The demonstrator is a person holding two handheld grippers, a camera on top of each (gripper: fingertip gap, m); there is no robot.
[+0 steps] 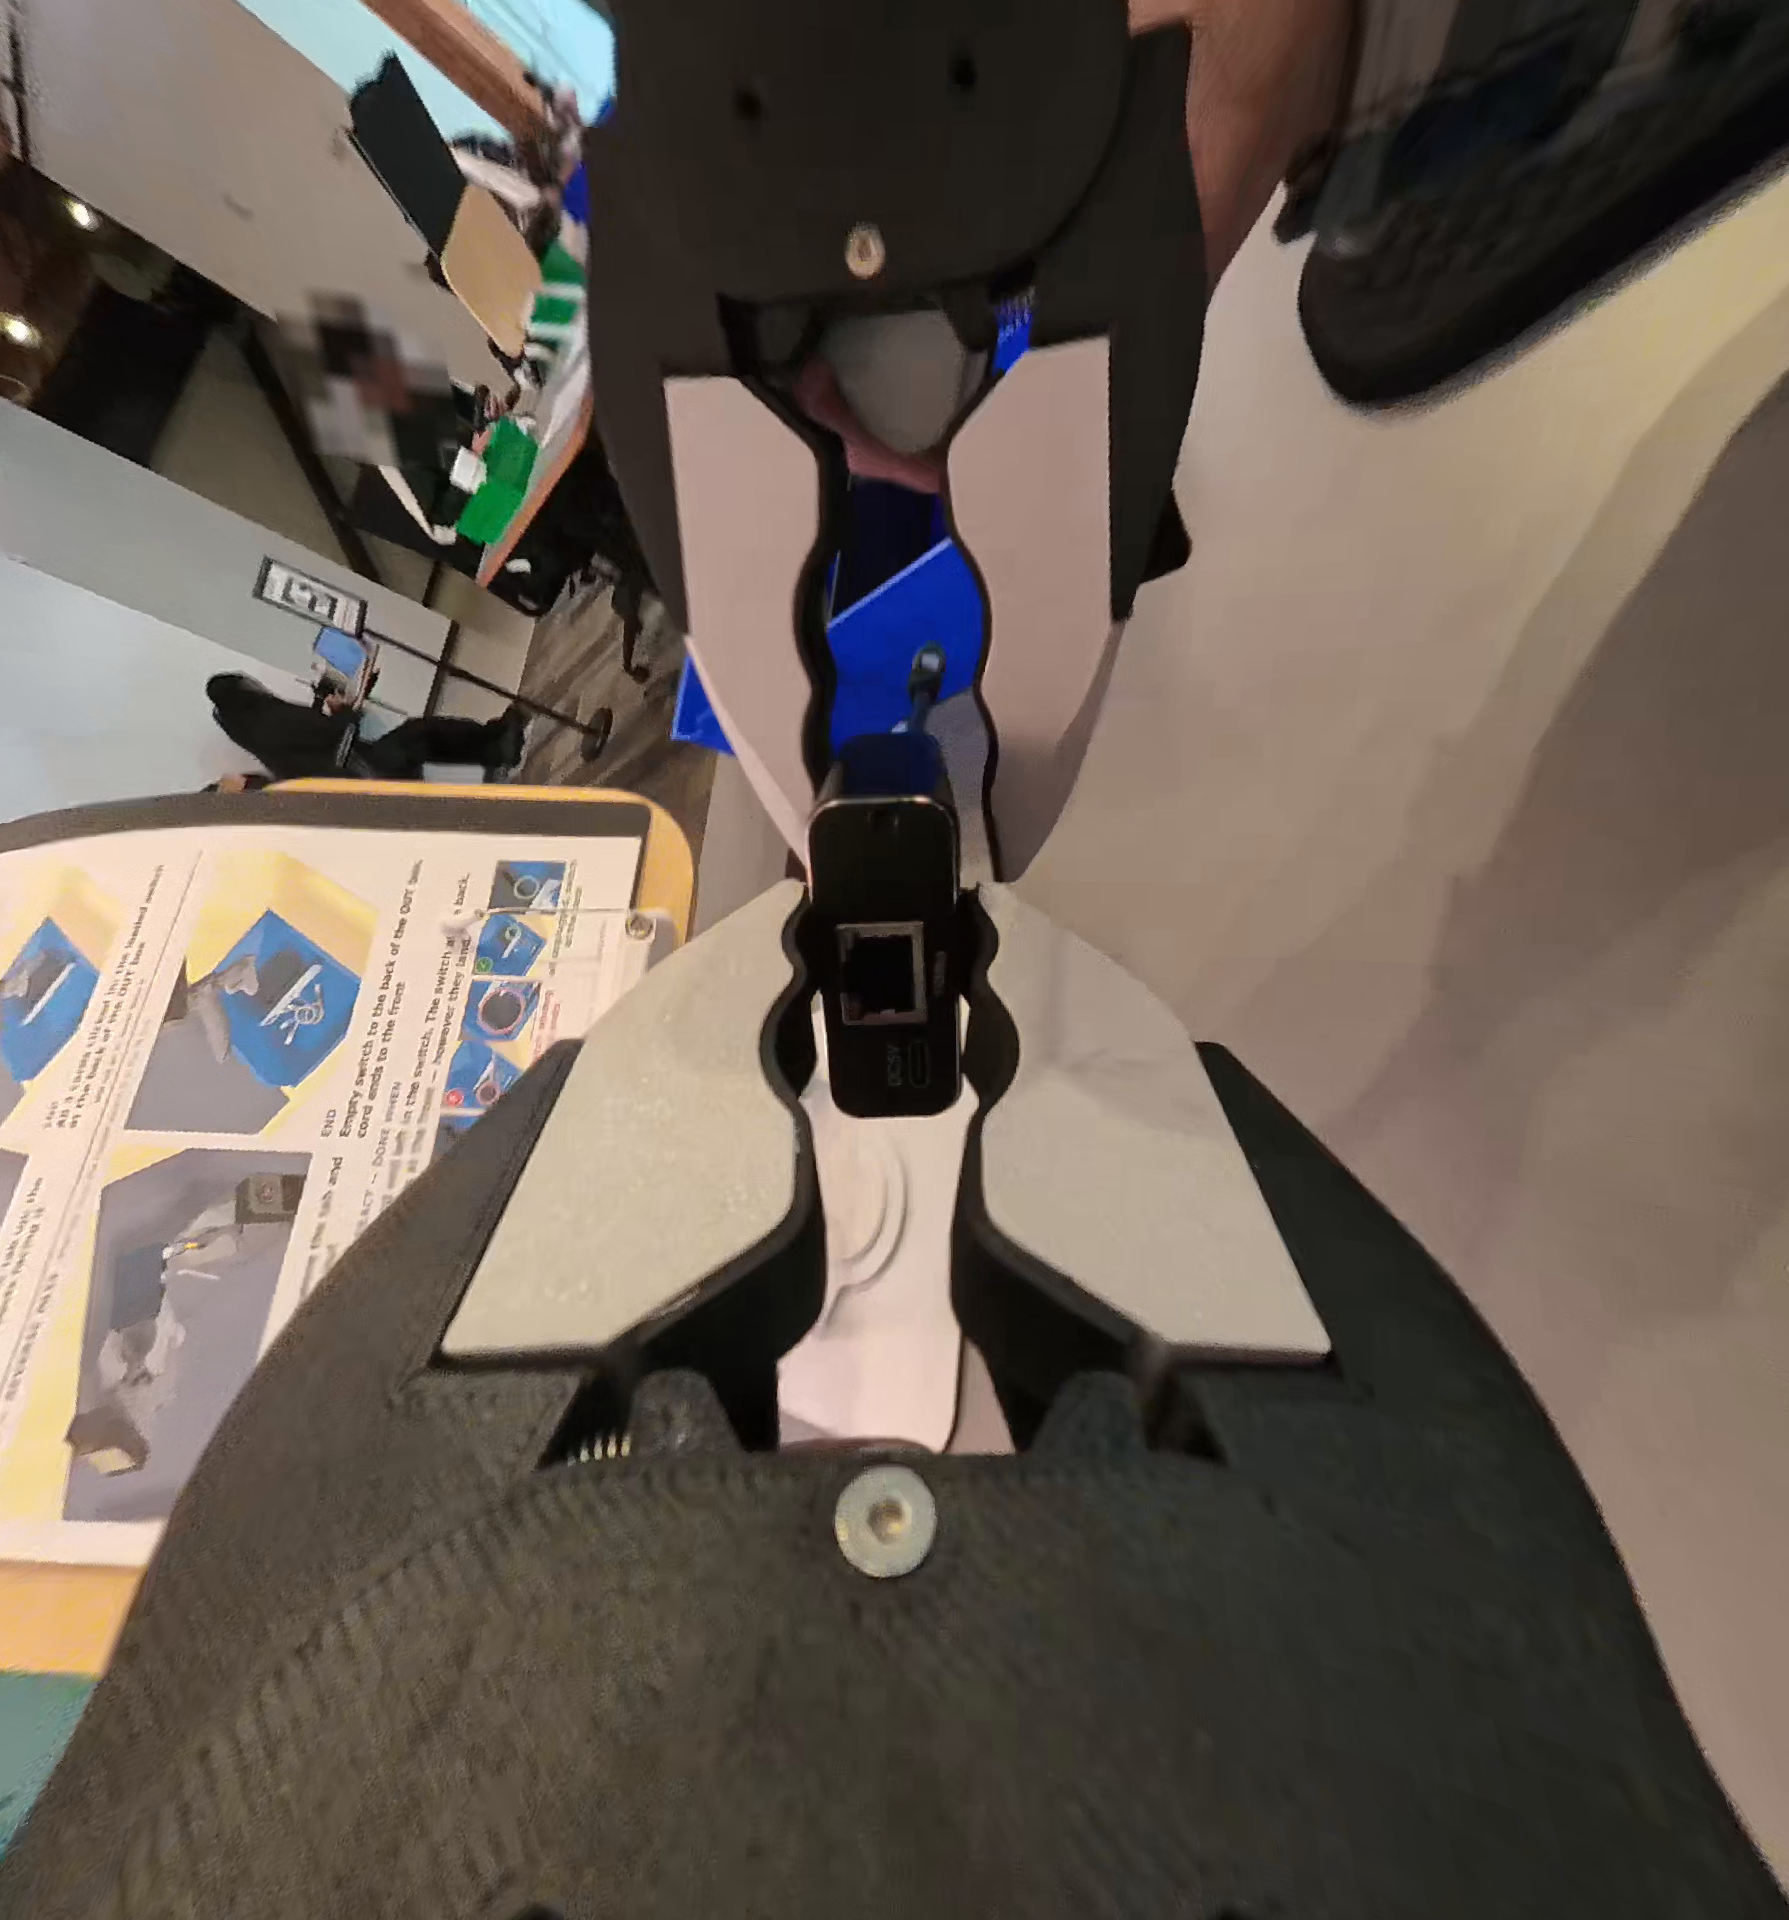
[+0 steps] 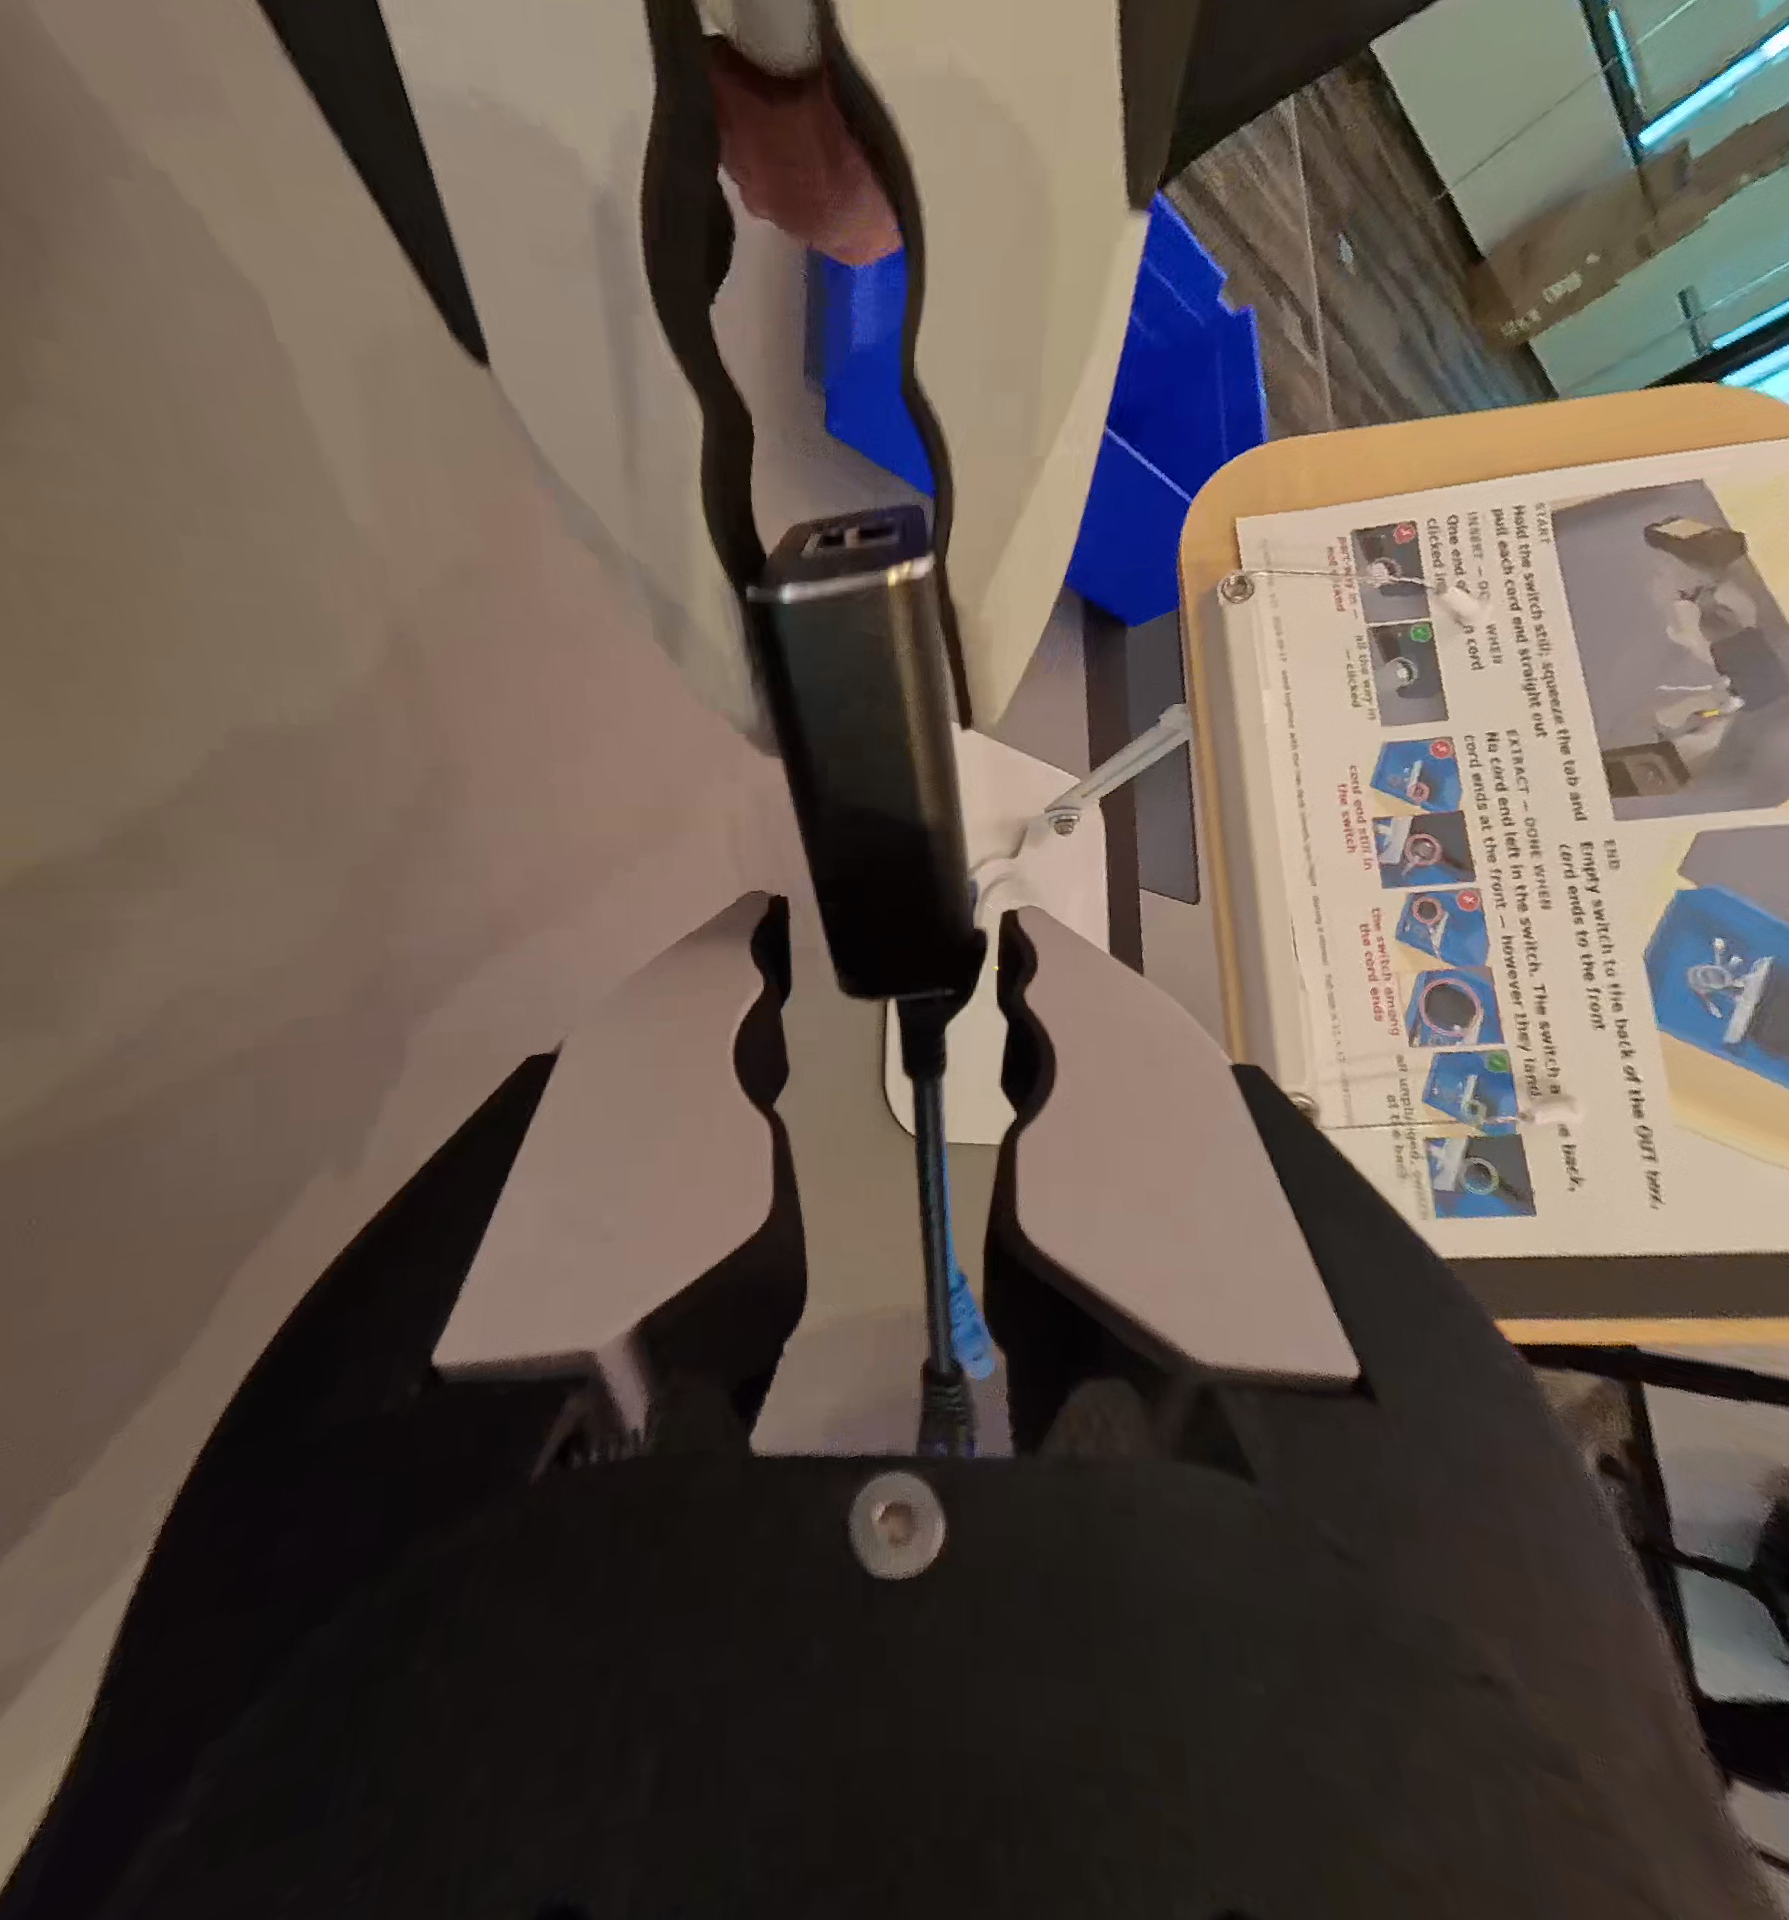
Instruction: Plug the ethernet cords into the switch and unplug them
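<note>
**Left wrist view**
- Left of the tool: a printed instruction sheet (image 1: 246,1039) with blue-and-yellow photographs and black and red text. It lies on a yellow-rimmed board (image 1: 672,862) and is cut off at the picture's edge.
- Left tool (image 1: 890,935): clenched on a small black oblong switch (image 1: 885,1039), with both pads pressing its sides. The end facing the camera has one square network socket and a smaller oval socket. The pale markings beside them are too small to make out.
- Beyond the tool: a blue plastic bin (image 1: 890,634), mostly hidden.
- Right of the tool: a pale bench (image 1: 1389,935), blurred.

**Right wrist view**
- Right tool (image 2: 890,920): released. The switch's near end stands between its tips, with a clear gap at the left pad.
- Between its fingers: a dark cord with a blue stretch (image 2: 937,1195) leaves the switch's near end. Its lower end is hidden by the tool's body.
- Right of the tool: the same sheet and board, clipped at the frame's edge.
</note>
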